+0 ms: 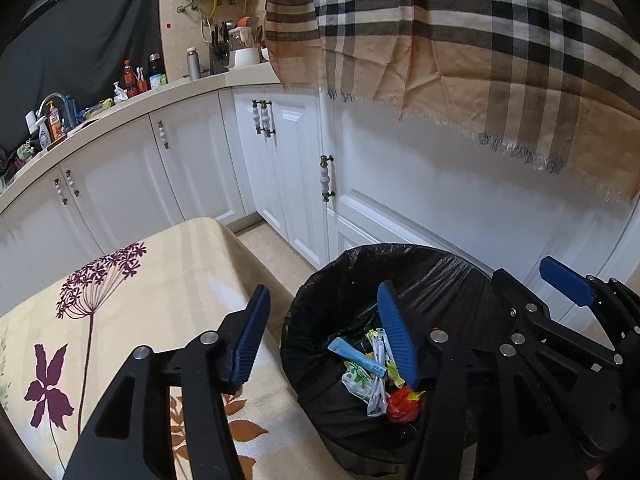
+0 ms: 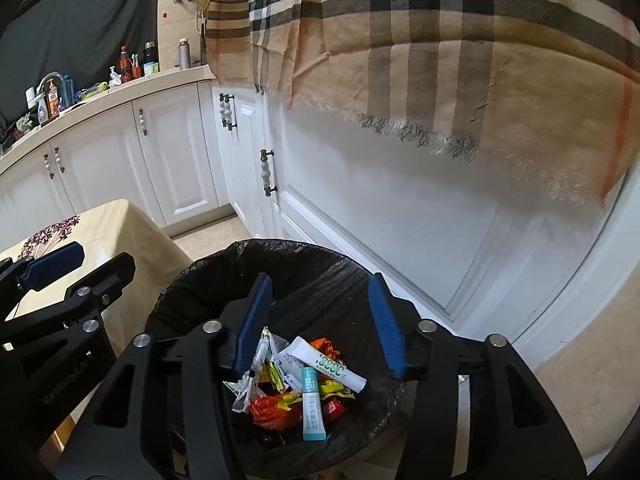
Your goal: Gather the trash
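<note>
Both tongs hang over the lined bin, jaws apart and empty.

The left tongs (image 1: pixel 324 332) stand wide, one pad over the table (image 1: pixel 160 280), the other over the bin (image 1: pixel 400 272). The right tongs (image 2: pixel 320 320) are spread about as wide, straight above the trash (image 2: pixel 304 384): two white tubes (image 2: pixel 332 364), a red wrapper (image 2: pixel 272 408) and small packets lying at the bottom of the bag, below and between its pads. A plaid cloth (image 2: pixel 440 40) hangs ahead of both, over white cabinets (image 1: pixel 200 160).

A plaid cloth (image 2: pixel 420 40) hangs over white cabinets (image 1: pixel 192 168) beside a floral tablecloth (image 1: pixel 132 300).
</note>
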